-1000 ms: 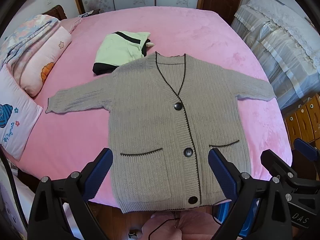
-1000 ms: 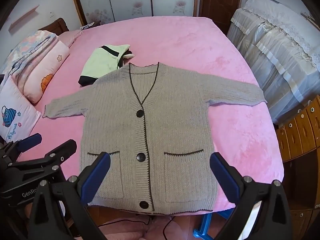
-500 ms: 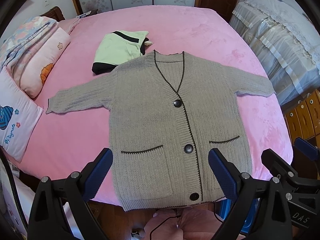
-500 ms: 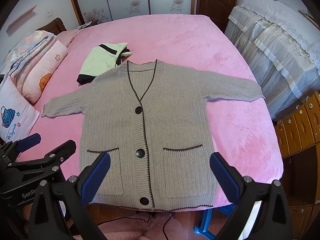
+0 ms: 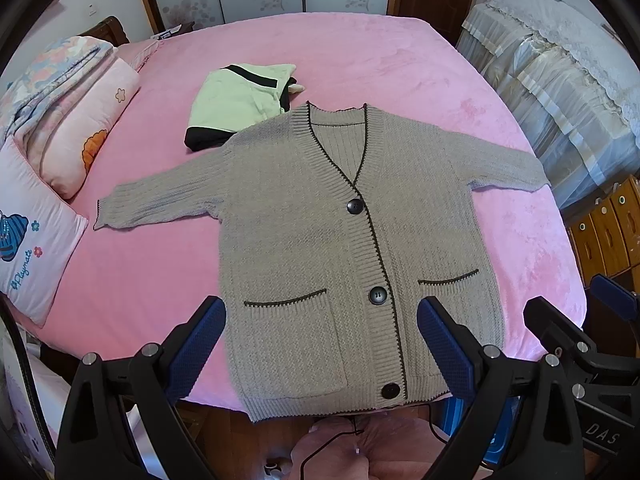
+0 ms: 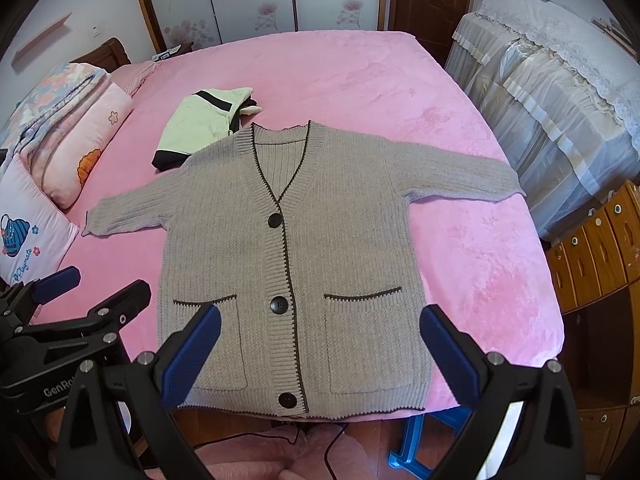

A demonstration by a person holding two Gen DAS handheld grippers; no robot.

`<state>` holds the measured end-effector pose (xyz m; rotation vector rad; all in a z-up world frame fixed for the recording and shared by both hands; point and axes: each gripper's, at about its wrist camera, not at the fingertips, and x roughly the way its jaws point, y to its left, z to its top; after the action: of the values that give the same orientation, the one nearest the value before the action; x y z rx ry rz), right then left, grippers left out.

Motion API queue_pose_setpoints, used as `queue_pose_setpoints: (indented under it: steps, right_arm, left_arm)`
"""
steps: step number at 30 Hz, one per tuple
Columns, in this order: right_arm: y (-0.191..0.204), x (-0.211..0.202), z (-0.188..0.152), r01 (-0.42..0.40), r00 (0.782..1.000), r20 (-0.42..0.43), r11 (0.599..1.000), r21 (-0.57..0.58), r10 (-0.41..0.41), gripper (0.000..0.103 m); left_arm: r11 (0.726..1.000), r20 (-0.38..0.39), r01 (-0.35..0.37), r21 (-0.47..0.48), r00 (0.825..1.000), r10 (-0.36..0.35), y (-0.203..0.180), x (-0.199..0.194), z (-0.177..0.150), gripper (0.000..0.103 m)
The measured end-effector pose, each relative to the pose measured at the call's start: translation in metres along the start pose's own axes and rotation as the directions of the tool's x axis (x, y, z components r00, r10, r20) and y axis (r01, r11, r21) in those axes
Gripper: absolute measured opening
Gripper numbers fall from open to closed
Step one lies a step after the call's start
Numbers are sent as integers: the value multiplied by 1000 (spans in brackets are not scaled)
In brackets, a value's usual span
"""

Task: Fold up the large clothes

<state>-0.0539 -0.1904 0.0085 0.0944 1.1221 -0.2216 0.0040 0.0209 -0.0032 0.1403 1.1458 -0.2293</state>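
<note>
The left hand-held gripper [image 5: 318,344] hangs in the air at the foot of the bed, with its two blue fingers [image 5: 196,344] spread wide and nothing between them. The right hand-held gripper [image 6: 320,352] is just beside it, also wide open and holding nothing. Both are up above the bottom edge of the gray cardigan [image 5: 344,248] and are not touching it. The cardigan lies flat on the pink bed [image 5: 360,56], front side up, with its three black buttons done up the middle. Its hem sits right at the near edge of the bed, and both sleeves stick out to the sides. One sleeve [image 5: 160,196] points toward the pillows [image 5: 36,240], and the other reaches toward the covered furniture on the far side. No part of the cardigan is folded yet, so I think the folding has not begun. The sleeves and the body are all left to do. Past the cardigan's shoulder sits a light green garment [image 5: 236,100] that looks neatly folded, so that one may be finished.
</note>
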Motion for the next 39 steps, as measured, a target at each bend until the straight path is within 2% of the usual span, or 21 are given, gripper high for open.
queue_pose_setpoints:
  steps: [39]
  right_arm:
    - [8,-8,-10,0,1000,12,1000,7,0,100]
  left_arm:
    - [1000,14,7,14,1000,-7,4,-7,-6,96]
